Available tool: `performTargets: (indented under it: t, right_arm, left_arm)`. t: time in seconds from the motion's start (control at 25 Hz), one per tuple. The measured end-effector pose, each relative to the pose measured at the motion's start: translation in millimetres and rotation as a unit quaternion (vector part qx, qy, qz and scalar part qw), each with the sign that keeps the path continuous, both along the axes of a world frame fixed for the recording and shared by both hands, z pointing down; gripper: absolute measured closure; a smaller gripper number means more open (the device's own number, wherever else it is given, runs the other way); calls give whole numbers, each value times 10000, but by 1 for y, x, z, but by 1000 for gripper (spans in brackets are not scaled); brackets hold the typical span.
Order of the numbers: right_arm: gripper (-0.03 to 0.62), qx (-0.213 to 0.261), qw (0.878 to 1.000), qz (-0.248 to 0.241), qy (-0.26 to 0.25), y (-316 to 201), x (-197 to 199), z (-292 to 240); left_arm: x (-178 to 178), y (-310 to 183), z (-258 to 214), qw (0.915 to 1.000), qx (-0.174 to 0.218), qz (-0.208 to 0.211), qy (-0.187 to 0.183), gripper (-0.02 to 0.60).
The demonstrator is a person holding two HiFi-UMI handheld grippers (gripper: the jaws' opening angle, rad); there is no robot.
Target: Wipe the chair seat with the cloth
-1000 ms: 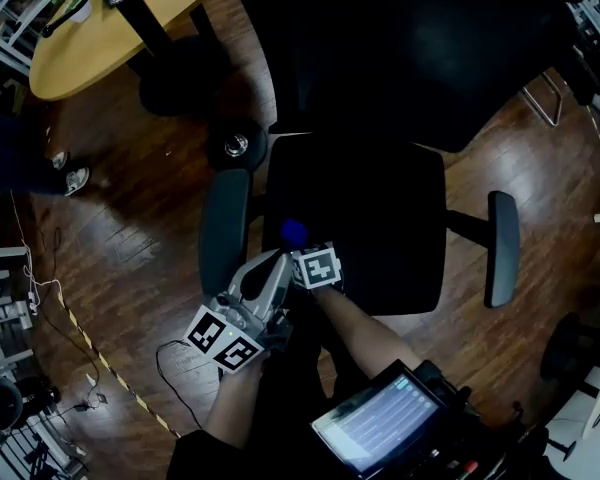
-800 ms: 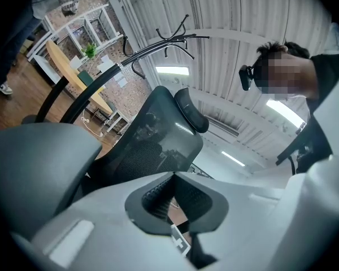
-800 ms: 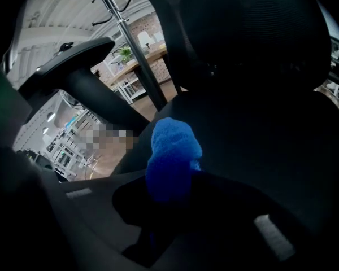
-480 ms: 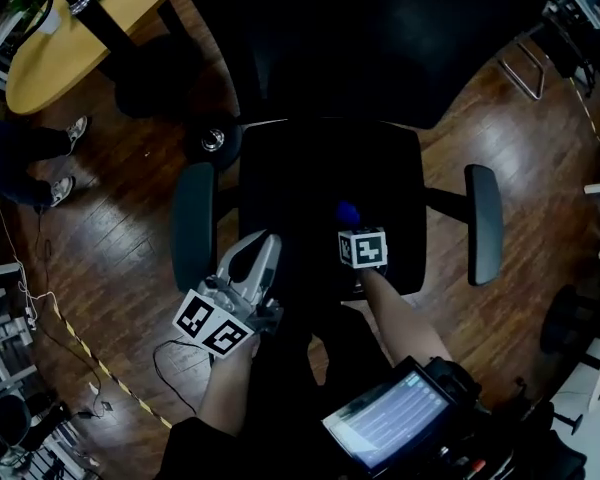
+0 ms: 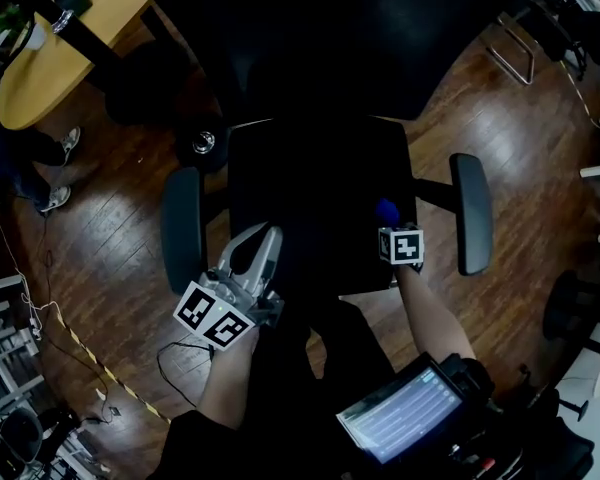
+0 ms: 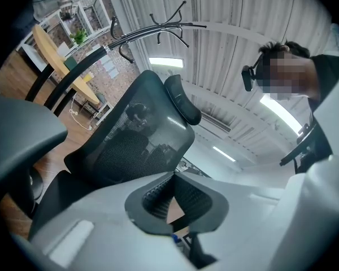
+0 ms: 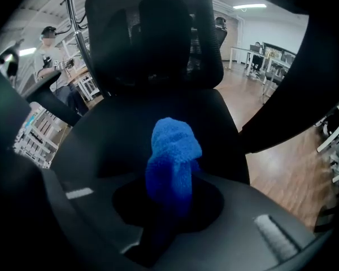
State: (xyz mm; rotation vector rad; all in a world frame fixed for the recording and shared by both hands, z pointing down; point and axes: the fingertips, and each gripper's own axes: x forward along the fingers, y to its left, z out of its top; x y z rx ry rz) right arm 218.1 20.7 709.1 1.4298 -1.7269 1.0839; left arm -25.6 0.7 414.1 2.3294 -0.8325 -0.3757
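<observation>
Head view, with both tool views. The right tool has its jaws closed on a bunched blue cloth, which stands out beyond the tips as a rounded wad. It hangs over the black seat at the seat's right side, toward the near edge and just beside the right armrest. Whether the wad actually presses on the fabric cannot be told, because the seat is very dark. The left tool lies at the near left corner of the seat, next to the left armrest. Its jaws are drawn together at the tips on nothing, and it points up toward the backrest.

Judged state: a wiping stroke is under way at the right margin of the seat.

Hazards from here:
- The stroke may run off the right edge or knock the armrest, since the tool is already close to both.
- Only a fold of cloth is pinched. Drag on rough upholstery could pull it free or roll it under, leaving bare jaws to scrape the seat.
- The left tool does not visibly brace the chair, so side pressure may swivel or roll it.
- Coverage cannot be checked on so dark a surface, and patches may be missed.
</observation>
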Motion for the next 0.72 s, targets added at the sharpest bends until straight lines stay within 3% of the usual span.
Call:
performTargets:
  t: [0.16, 0.32, 0.52, 0.64, 0.72]
  right_arm:
    - [549, -52, 9996, 252, -68, -1, -4, -2]
    - [549, 136, 9995, 37, -276, -16, -44, -7]
    - [549, 205, 9928, -544, -1045, -29, -154, -23]
    - [549, 107, 9824, -855, -1657, -16, -234, -38]
    - [549, -3, 9757, -1252, -1796, 1, -282, -40]
  left_arm:
    - [-8, -4, -1, 9999, 11, -127, -13, 591]
    - [-19, -6, -1, 9996, 33, -276, -20, 591]
    - [-39, -6, -5, 9984, 54, -556, -7, 591]
    - [-52, -3, -11, 9975, 67, -697, -13, 591]
    - [-62, 0, -14, 9969, 70, -787, -16, 591]
